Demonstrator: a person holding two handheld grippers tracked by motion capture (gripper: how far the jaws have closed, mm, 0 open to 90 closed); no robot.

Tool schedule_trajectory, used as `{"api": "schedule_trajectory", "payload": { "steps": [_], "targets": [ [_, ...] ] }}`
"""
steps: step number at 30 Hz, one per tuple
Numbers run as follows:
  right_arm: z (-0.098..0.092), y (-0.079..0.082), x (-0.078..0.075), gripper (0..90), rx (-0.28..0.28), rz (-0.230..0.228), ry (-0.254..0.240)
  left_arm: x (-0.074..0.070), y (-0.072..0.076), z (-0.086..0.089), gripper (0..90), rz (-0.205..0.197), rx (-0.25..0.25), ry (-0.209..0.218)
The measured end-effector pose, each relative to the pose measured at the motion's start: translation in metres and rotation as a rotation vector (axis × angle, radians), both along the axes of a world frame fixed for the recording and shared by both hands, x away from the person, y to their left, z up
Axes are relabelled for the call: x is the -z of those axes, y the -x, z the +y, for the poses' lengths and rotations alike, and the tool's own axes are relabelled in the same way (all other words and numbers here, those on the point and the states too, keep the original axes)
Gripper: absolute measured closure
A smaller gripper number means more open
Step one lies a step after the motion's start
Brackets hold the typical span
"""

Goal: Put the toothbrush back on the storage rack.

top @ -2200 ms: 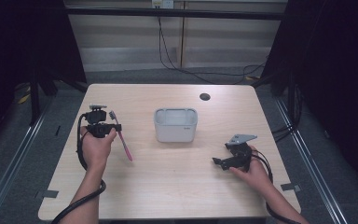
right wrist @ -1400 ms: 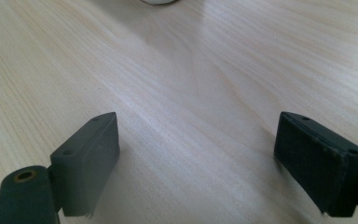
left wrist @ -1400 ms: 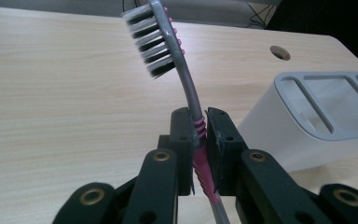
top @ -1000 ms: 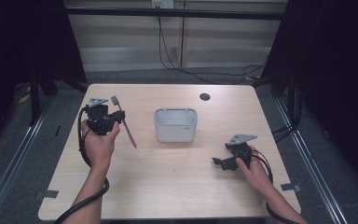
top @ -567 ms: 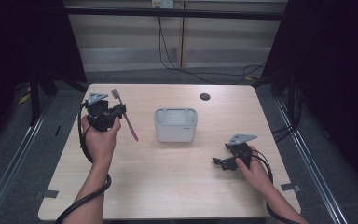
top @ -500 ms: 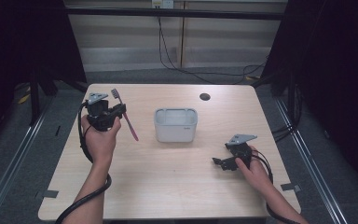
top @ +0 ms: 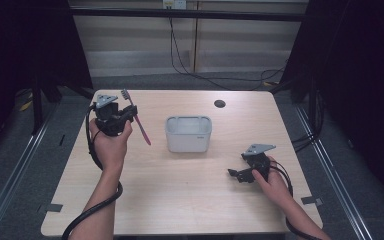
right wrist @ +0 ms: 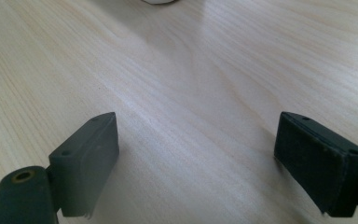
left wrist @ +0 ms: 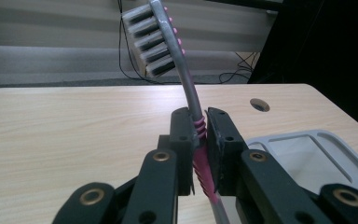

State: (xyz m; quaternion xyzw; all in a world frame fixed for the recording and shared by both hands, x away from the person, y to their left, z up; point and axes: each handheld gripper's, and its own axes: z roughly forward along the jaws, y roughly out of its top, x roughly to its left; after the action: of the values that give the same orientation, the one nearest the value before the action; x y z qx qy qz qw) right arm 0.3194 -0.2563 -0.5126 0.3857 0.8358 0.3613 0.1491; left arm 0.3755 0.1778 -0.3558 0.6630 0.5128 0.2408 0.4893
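A pink and grey toothbrush (top: 136, 120) hangs above the table's left side, bristle head up and to the back, pink handle slanting down toward the middle. My left gripper (top: 126, 114) is shut on its ribbed neck; in the left gripper view the two jaws clamp the toothbrush (left wrist: 186, 88) just below the bristles, left gripper (left wrist: 199, 135). A white rectangular holder (top: 188, 133) stands at the table's middle, right of the brush. My right gripper (top: 234, 175) rests low over the right front of the table, jaws wide apart with bare wood between them, right gripper (right wrist: 196, 158).
The wooden table (top: 180, 200) has a round cable hole (top: 219, 103) at the back right. Cables trail from both grippers. Dark frames and rails run along both sides of the table. The holder's rim (left wrist: 307, 154) lies to the right in the left gripper view.
My left hand has lifted the toothbrush off the table and carried it up and toward the back left. The right hand has stayed where it was.
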Motion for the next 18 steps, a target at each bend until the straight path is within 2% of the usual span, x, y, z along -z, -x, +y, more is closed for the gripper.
{"api": "schedule_trajectory", "payload": {
  "steps": [18],
  "targets": [
    [0.000, 0.000, 0.000, 13.3, 0.000, 0.000, 0.000, -0.014, -0.005, -0.008, 81.4, -0.041, 0.004, -0.004]
  ]
}}
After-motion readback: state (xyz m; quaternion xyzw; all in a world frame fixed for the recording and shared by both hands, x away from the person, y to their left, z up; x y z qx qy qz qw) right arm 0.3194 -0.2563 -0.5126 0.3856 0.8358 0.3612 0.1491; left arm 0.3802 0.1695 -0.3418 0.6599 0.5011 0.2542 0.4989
